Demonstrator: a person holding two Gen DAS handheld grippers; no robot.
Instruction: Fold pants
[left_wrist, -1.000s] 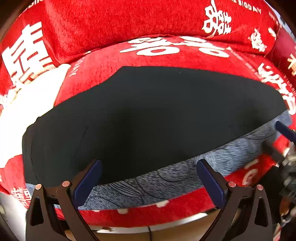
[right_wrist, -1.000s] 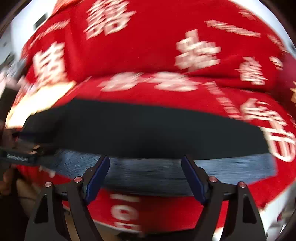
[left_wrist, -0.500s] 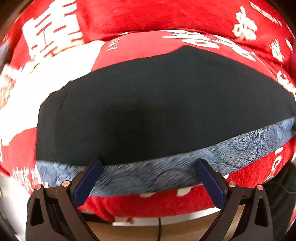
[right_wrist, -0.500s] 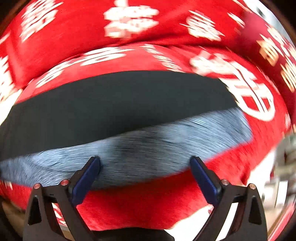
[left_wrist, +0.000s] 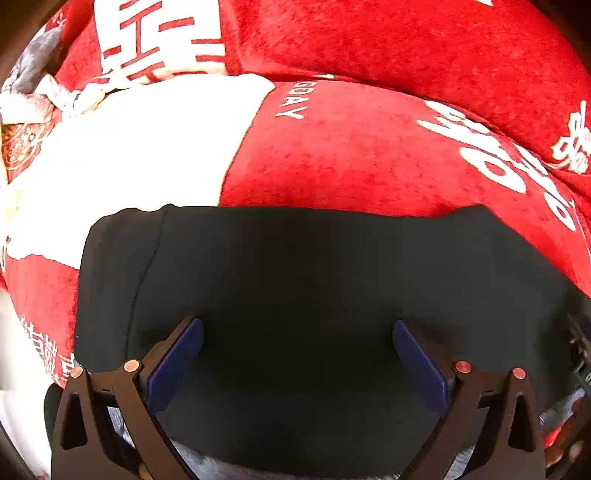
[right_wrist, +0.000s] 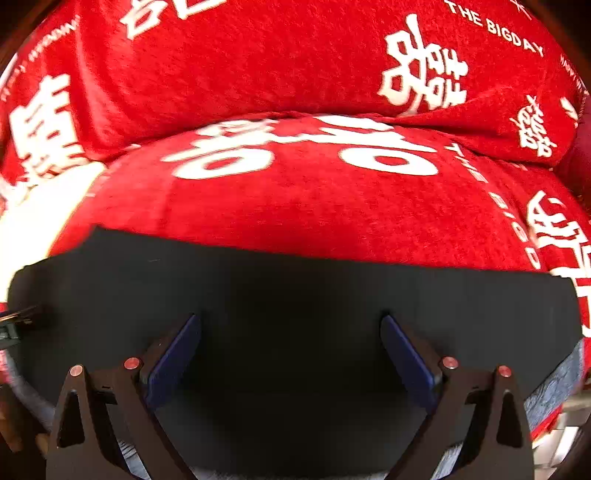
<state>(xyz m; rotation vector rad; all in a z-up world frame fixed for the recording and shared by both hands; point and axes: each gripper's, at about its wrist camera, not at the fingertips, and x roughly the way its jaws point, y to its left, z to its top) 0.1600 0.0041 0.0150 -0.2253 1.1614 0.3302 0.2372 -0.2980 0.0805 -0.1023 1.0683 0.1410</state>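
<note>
We see both our left gripper and right gripper spread wide, grasping nothing, above the flat black fabric pants lying on the red plush white-lettered cover.

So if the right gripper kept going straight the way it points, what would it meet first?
Most likely the black pants. The right gripper is open with nothing between its fingers, aimed steeply down at the dark fabric lying on the red cover. How close it is stays unclear.
</note>
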